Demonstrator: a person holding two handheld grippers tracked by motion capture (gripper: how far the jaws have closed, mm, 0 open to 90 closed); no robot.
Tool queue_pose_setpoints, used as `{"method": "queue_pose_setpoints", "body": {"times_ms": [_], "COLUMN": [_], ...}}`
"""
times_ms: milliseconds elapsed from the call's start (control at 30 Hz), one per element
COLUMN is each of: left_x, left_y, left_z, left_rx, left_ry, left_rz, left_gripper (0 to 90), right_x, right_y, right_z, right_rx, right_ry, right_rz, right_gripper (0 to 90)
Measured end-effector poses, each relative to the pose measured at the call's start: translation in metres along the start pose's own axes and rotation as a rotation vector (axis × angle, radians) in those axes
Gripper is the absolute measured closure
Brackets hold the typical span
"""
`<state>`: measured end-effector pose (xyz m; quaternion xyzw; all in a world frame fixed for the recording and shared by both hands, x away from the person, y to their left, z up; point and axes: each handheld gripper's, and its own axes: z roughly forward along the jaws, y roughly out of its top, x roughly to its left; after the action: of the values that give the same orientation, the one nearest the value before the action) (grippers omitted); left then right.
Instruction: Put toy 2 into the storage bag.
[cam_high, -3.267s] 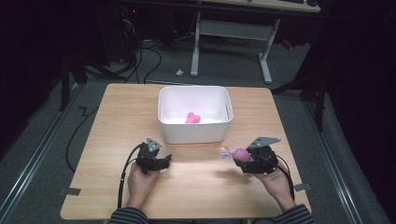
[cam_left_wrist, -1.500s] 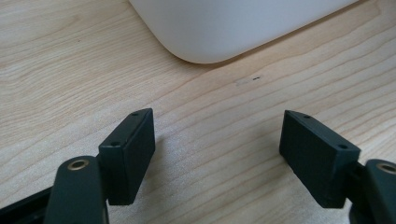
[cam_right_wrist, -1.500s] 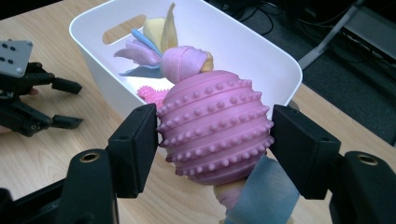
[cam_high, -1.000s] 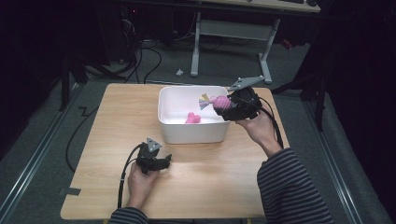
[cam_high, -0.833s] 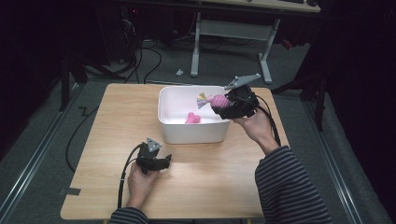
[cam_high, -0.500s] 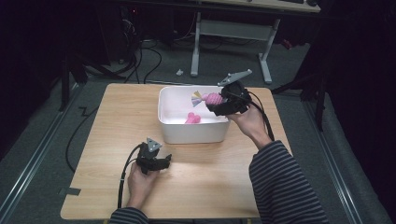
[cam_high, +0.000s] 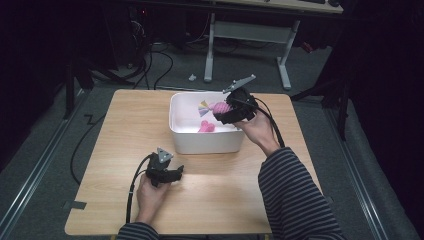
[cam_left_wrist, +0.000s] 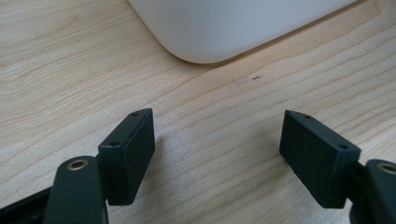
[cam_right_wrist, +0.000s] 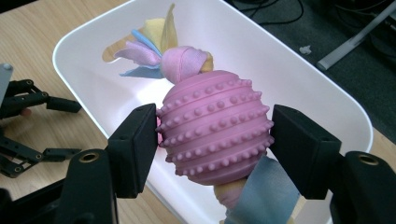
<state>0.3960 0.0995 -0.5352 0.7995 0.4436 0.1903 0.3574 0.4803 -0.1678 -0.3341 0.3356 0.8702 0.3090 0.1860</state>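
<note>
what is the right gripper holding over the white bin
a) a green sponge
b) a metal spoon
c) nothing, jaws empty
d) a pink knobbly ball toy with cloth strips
d: in the right gripper view the right gripper is shut on the pink knobbly ball toy, its pads pressing both sides, with coloured cloth strips at its ends, above the white bin.

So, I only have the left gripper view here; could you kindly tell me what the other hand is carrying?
Observer: The right claw is shut on a pink knobbly ball toy with cloth tufts at both ends.
Operator: Thank you. Where is it relative to the tub?
Observer: It hangs over the white tub, above its right part in the high view.
Operator: Is anything inside the tub already?
Observer: Yes, a small pink thing lies on the tub floor.
</note>
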Motion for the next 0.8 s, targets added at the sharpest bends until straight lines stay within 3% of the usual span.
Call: {"method": "queue_pose_setpoints", "body": {"times_ms": [300, 800], "left_x": [0.0, 0.0], "left_y": [0.0, 0.0], "left_z": [0.0, 0.0], "left_rx": [0.0, 0.0], "left_ry": [0.0, 0.001], "left_rz": [-0.001, -0.001], "left_gripper": [26.9, 26.9], "right_x": [-0.001, 0.0], "right_y": [-0.007, -0.018], "right_z": [0.014, 0.024], "right_rx": [0.045, 0.098], "right_ry": [0.015, 0.088], "right_rz": [0.006, 0.02], "right_gripper": [33.8, 33.5]}}
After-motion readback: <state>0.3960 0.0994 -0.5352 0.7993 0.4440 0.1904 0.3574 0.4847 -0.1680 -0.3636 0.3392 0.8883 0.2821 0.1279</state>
